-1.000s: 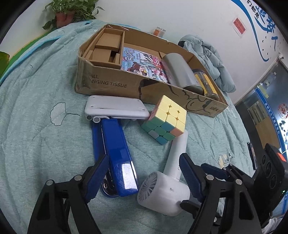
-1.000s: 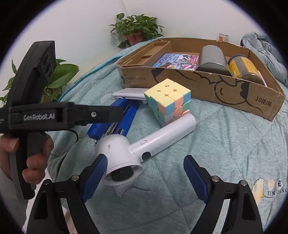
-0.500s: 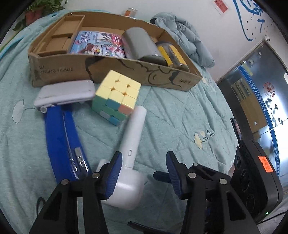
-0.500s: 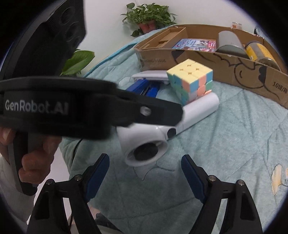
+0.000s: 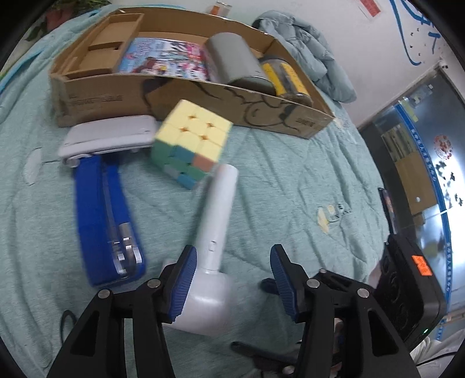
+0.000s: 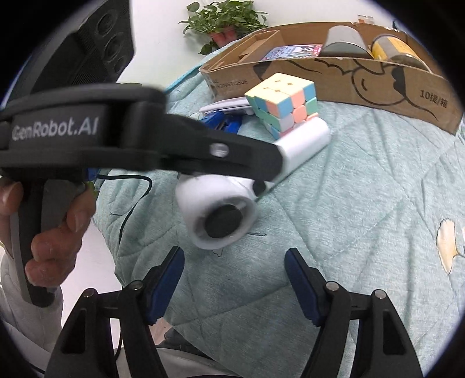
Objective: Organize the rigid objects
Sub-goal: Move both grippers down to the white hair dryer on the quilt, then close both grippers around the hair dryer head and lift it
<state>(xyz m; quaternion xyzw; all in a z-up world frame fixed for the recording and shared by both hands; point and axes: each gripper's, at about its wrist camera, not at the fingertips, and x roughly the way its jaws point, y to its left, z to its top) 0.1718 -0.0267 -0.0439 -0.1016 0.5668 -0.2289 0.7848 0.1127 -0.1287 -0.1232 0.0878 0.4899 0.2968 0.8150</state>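
A white handheld fan lies on the teal quilt, its handle pointing at a pastel puzzle cube. My left gripper is open, its jaws on either side of the fan's head and lower handle, not closed on it. A blue stapler and a grey flat case lie to the left. In the right wrist view the fan lies just ahead of my open, empty right gripper, and the left gripper's body crosses above it.
A cardboard box behind the cube holds small cartons, a picture book, a grey cylinder and a yellow-labelled jar. A crumpled jacket lies past the box. A potted plant stands by the wall.
My left gripper has swung right from over the stapler to straddle the fan, narrowed, then opened a little. My right gripper has moved in closer to the fan's head.
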